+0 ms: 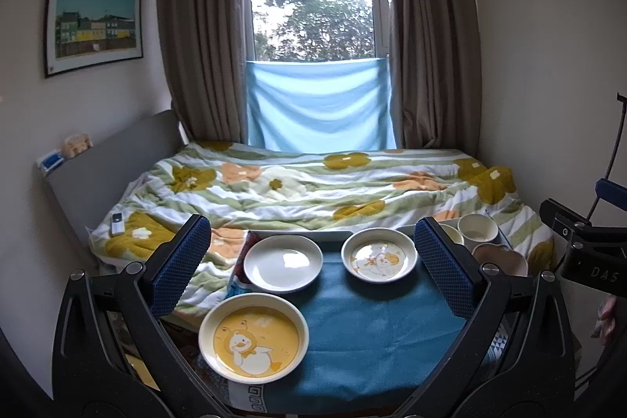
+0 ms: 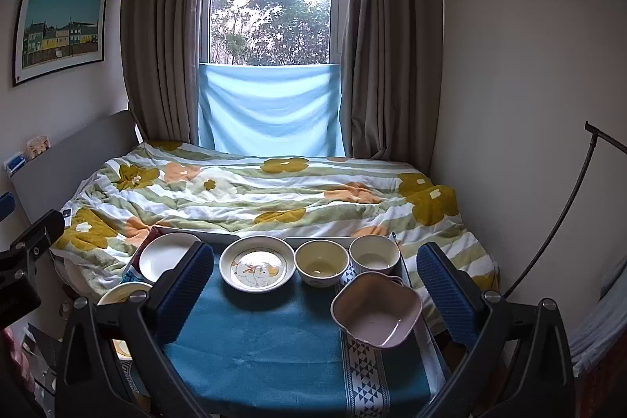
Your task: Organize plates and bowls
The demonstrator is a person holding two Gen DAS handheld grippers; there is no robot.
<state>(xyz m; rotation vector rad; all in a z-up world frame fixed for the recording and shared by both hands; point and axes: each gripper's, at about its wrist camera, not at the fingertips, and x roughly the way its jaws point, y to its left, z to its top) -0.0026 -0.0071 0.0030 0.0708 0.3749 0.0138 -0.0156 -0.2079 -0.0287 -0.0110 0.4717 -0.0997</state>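
Note:
A small table with a blue cloth (image 1: 364, 332) holds the dishes. In the left wrist view a yellow duck plate (image 1: 253, 337) lies near, a plain white plate (image 1: 283, 263) behind it, and a small duck plate (image 1: 378, 256) to the right. My left gripper (image 1: 313, 265) is open and empty above them. In the right wrist view the small duck plate (image 2: 256, 268), two cream bowls (image 2: 321, 262) (image 2: 374, 254) and a pink squarish bowl (image 2: 376, 308) show. My right gripper (image 2: 313, 288) is open and empty above the cloth (image 2: 266, 347).
A bed with a flowered quilt (image 1: 313, 183) lies right behind the table, with a white remote (image 1: 116, 223) on its left side. A wall stands close on the right. The right gripper's body (image 1: 580, 249) shows at the right edge of the left wrist view.

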